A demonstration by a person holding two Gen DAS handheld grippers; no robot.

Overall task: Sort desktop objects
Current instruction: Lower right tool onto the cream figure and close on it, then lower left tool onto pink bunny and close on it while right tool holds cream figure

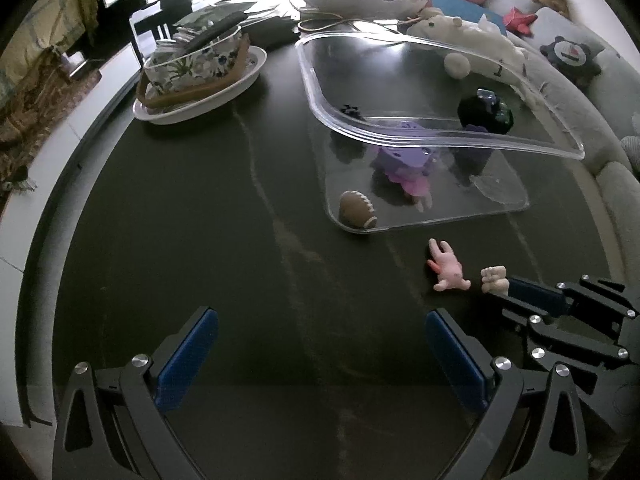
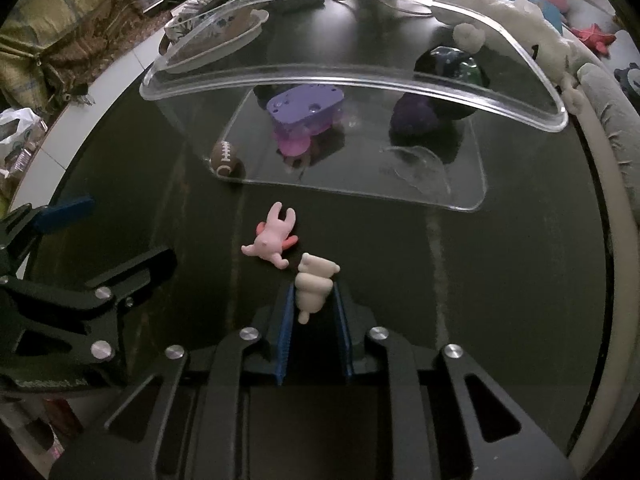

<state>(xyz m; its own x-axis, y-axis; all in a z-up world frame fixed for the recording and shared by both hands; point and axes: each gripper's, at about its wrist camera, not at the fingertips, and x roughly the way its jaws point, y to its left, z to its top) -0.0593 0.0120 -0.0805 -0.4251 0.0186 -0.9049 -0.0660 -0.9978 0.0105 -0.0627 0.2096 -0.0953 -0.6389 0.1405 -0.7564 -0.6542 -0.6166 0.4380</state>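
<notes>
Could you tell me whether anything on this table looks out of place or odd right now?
Only the pink bunny figure lies loose on the dark table, outside the clear bin. The right gripper pinches the beige figure.

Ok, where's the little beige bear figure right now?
The beige bear is on the dark table, clamped between the right gripper's blue pads, just right of the pink rabbit and in front of the clear bin.

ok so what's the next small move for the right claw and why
Probably lift straight up. The right claw has its blue pads pressed on the beige bear figure, which lies on the dark table just beside the pink rabbit. Rising first should clear the rabbit before carrying the bear to the clear bin.
</notes>
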